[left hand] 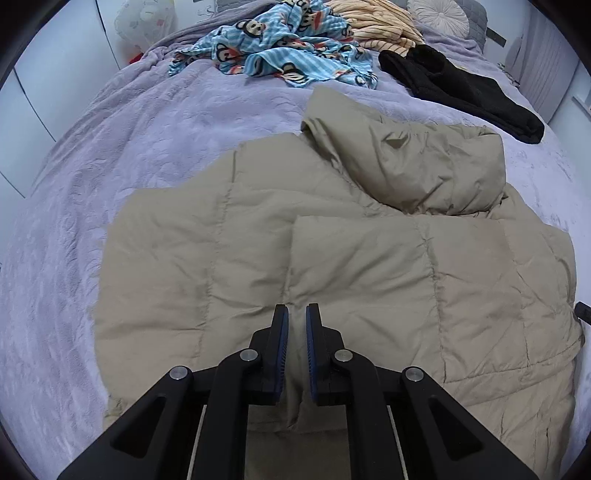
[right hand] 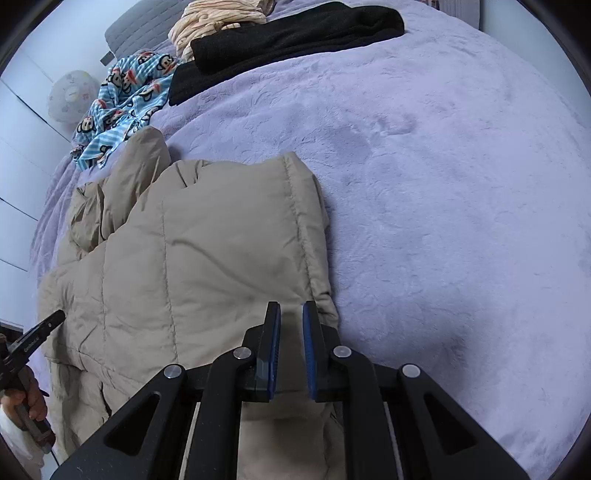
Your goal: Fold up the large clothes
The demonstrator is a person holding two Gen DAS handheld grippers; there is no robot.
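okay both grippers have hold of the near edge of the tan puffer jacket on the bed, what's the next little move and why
Probably lift both grips and carry the hem toward the hood. The left gripper and right gripper each pinch the jacket at its near edge, and its sides already look folded in.

A home bedroom: lilac-blanketed bed (left hand: 147,129) (pillows (left hand: 439,13), strewn clothes (left hand: 280,48)).

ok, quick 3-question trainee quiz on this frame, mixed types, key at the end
1. True or false: the beige puffer jacket lies on a purple blanket.
2. Which garment lies closest beyond the jacket's hood? A) black garment B) monkey-print fabric C) striped yellow fabric
3. What are the left gripper and right gripper pinching?

Key: 1 true; 2 A; 3 the jacket's fabric.
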